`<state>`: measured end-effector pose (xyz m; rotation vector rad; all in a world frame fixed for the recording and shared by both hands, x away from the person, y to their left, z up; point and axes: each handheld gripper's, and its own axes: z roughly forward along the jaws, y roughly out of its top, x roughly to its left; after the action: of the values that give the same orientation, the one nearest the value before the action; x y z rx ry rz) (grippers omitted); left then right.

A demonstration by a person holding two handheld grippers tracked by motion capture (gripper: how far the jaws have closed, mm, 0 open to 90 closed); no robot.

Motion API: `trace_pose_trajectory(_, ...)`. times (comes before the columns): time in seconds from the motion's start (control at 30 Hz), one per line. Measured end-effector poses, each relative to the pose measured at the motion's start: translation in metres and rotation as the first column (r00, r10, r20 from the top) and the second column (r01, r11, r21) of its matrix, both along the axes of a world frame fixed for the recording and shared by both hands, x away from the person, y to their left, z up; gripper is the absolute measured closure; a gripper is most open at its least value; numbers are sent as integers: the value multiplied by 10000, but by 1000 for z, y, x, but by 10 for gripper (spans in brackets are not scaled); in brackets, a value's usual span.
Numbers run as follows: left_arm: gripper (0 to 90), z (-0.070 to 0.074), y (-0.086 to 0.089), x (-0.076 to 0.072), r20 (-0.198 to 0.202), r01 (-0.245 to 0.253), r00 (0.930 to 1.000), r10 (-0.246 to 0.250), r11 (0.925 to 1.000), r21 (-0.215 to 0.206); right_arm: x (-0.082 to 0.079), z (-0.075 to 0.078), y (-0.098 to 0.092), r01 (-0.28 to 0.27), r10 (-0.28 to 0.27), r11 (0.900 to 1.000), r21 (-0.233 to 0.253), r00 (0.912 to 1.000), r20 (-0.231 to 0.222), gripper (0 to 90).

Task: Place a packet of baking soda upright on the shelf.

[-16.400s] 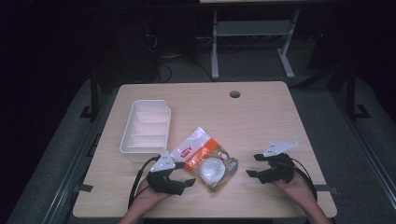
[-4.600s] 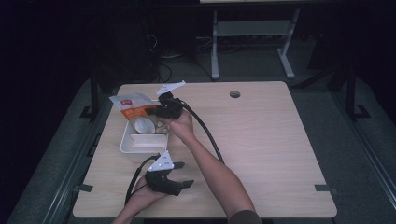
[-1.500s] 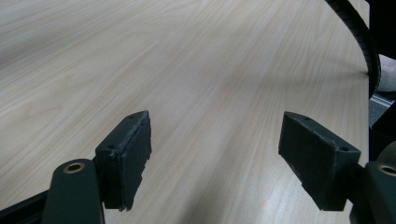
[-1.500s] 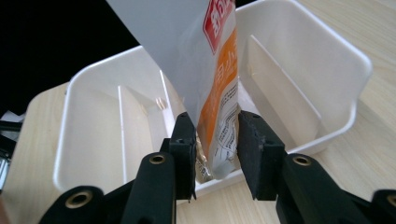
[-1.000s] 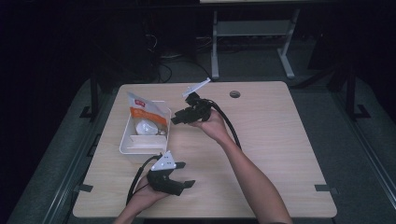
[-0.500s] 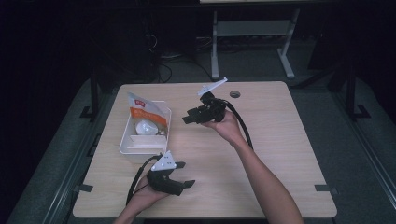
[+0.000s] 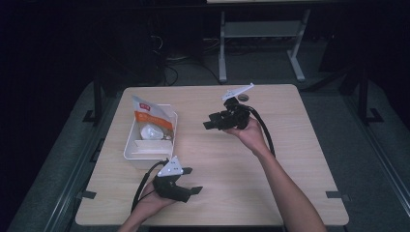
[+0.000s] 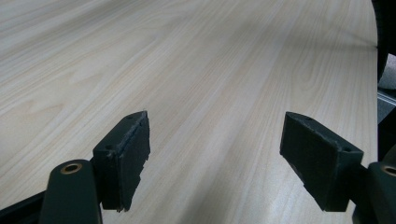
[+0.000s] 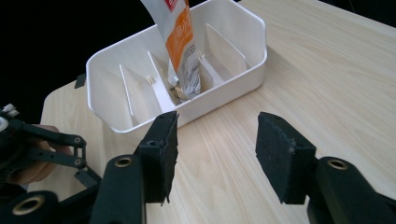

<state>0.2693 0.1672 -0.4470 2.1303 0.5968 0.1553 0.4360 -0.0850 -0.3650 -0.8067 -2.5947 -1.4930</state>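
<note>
The packet [image 9: 180,51] is seen standing in the tray [image 9: 243,79] on the desk [image 7: 290,159]; its top is cut off. The right tool [image 9: 215,154] and left tool [image 8: 215,158] are held apart, empty.

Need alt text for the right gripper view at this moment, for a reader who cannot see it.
An orange and white snack packet stands upright in a white divided tray on a light wooden table. The right gripper rises from the bottom with its black jaws open and nothing between them, apart from the tray. The left gripper shows at the lower left edge.
</note>
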Motion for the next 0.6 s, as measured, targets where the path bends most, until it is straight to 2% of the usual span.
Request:
trace_pose_trajectory(0.07,238,0,0,0,-1,-1,10000,1,10000,12,-1,1,-5,21,-20,10000,2,10000,-89,458)
trace_pose_trajectory(0.27,237,0,0,1,-35,-16,10000,16,10000,-19,-8,3,-21,243,-244,9997,47,9997,60,448)
trace_pose_trajectory(0.6,226,-1,0,2,-94,-70,9999,69,9999,-94,-21,-4,-52,642,-642,9979,60,9979,-78,428)
